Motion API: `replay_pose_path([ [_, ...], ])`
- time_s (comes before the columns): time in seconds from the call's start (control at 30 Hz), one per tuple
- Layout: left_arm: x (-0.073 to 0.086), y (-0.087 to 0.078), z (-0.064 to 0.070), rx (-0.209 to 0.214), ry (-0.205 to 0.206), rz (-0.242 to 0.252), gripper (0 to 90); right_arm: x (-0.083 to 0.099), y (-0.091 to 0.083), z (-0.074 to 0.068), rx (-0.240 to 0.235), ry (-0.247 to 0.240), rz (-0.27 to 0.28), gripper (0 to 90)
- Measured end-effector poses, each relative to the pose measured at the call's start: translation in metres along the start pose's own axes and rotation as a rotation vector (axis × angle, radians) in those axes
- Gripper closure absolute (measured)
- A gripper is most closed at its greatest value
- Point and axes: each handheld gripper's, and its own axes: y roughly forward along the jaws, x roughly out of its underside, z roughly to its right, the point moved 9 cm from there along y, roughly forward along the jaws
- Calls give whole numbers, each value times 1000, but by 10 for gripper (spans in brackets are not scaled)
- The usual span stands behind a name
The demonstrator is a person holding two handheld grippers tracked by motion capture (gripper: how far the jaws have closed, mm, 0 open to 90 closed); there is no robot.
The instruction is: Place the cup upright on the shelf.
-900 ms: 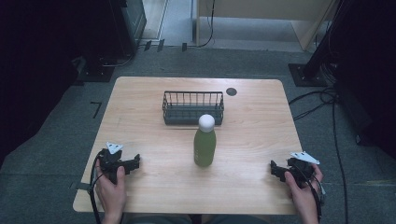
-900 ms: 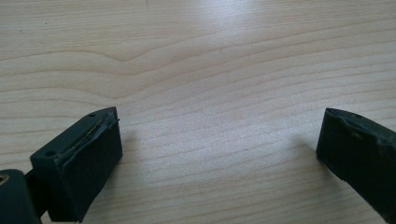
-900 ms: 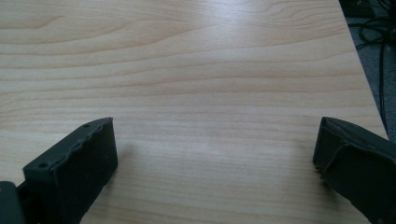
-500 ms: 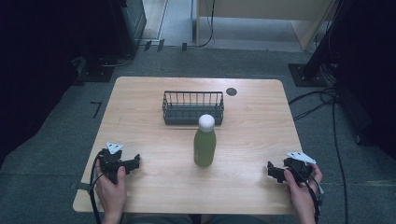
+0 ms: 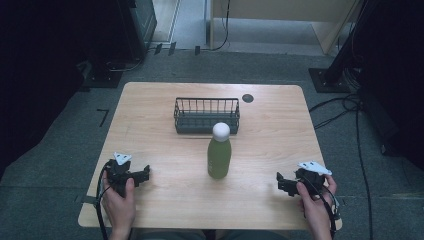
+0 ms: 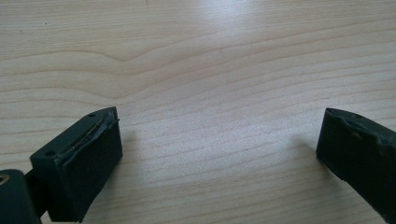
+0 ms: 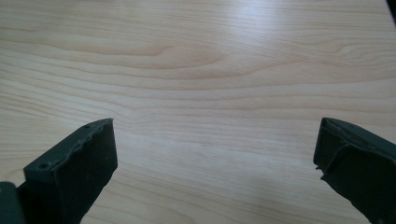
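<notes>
A green bottle with a rounded white cap [image 5: 219,152] is found standing upright at the middle of the pale wooden desk [image 5: 280,115], just near of a dark wire basket [image 5: 206,115] that sits toward the far edge. The bottle and basket appear close but whether they touch cannot be told. A small dark round mark [image 5: 248,98] is noted on the desk right of the basket.

The left gripper [image 5: 141,173] is held low at the near left corner, the right gripper [image 5: 283,184] at the near right; both are well apart from the bottle and point inward toward it. In each gripper view the jaws are spread wide over bare wood, nothing between them.

The placement is judged a ready stance: jaws opened in advance, hands flanking the bottle so either can approach. The bottle, tall and narrow, is judged liable to tip if nudged high.
</notes>
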Motion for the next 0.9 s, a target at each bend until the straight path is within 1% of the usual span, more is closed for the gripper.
replay_pose_path([
  [0.03,0,0,0,0,0,0,8,0,0,0,0,0,0,0],
  [0.1,0,0,0,0,0,0,8,-3,-1,-7,-22,-7,8,0],
  [0.13,0,0,0,0,-2,1,8,-6,-3,-14,-38,-22,17,0],
  [0.27,0,0,0,0,-1,1,8,-10,-6,-26,-67,-38,24,0],
  [0.3,0,0,0,0,-1,1,8,-10,-6,-26,-67,-38,24,0],
  [0.33,0,0,0,0,0,0,8,-13,-7,-33,-85,-48,26,0],
  [0.4,0,0,0,0,1,0,8,-13,-7,-35,-90,-54,26,0],
  [0.43,0,0,0,0,0,0,8,-14,-7,-39,-93,-55,27,0],
  [0.47,0,0,0,0,0,0,8,-17,-8,-47,-103,-72,30,0],
  [0.53,0,0,0,0,0,0,8,-18,-9,-50,-105,-77,33,0],
  [0.57,0,0,0,0,1,0,8,-20,-10,-57,-117,-94,38,0],
  [0.7,0,0,0,0,-2,1,8,-24,-12,-70,-155,-100,59,0],
  [0.73,0,0,0,0,0,0,8,-24,-12,-70,-155,-100,59,0],
  [0.8,0,0,0,0,1,0,8,-27,-13,-78,-159,-108,69,0],
  [0.83,0,0,0,0,1,0,8,-27,-13,-78,-159,-108,69,0],
  [0.87,0,0,0,0,1,0,8,-27,-13,-80,-158,-113,71,0],
  [0.9,0,0,0,0,0,0,8,-27,-13,-88,-169,-124,75,0],
])
